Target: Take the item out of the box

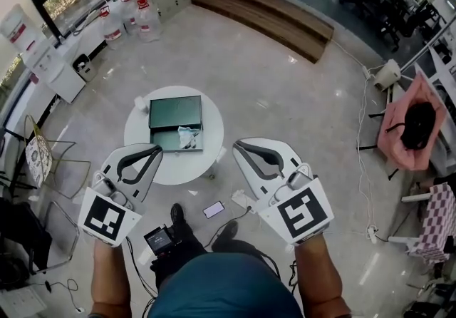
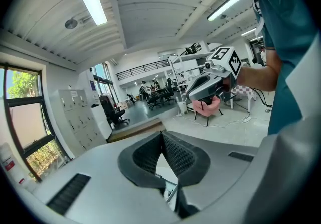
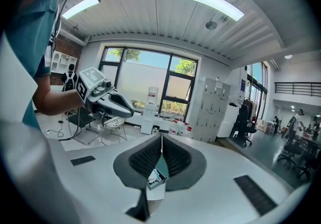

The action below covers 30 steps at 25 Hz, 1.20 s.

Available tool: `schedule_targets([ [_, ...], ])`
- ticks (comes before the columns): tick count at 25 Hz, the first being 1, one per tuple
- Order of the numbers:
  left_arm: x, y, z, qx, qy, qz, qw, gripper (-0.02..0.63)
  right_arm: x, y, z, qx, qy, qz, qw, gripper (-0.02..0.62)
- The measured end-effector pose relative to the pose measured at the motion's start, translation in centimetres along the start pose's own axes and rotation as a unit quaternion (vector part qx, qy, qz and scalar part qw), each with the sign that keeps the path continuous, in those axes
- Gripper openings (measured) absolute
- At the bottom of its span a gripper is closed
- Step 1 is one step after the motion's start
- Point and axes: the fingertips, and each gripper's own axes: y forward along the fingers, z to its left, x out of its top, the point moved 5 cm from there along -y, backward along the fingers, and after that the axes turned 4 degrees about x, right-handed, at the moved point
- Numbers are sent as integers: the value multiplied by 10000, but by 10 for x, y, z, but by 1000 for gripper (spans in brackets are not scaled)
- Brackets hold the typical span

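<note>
Ahead on the floor, table [image 1: 171,168]: round, white, carries the box centrally.
Box [image 1: 175,111]: green, lid open to the far side, so the inside is exposed.
Left gripper [image 1: 155,152], right gripper [image 1: 240,147]: near side, short of the table, jaws closed, empty.
Item [image 1: 187,137]: white, crumpled, in the tray's right part.

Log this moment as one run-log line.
stage: before grasp | left hand-held gripper: shut, empty | right hand-held gripper: shut, empty | box: open on round table | item: white, inside box
</note>
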Motion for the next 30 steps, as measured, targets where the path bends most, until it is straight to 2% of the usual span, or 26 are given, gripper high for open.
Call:
schedule_targets([
  [4,-20,8,31,-69,-71,2,10000,20,1,36,-4,-15,72,116,9999,38],
  [8,-42,24,73,-236,-53,-54,9997,20,3,80,-16,-200,124,253,9994,38],
  [17,-81,65,166,-603,-31,-97,9981,20,4,174,-41,-362,526,501,9967,38],
  [30,-158,102,218,-768,-232,165,9966,20,-50,280,-58,-7,893,909,9918,38],
])
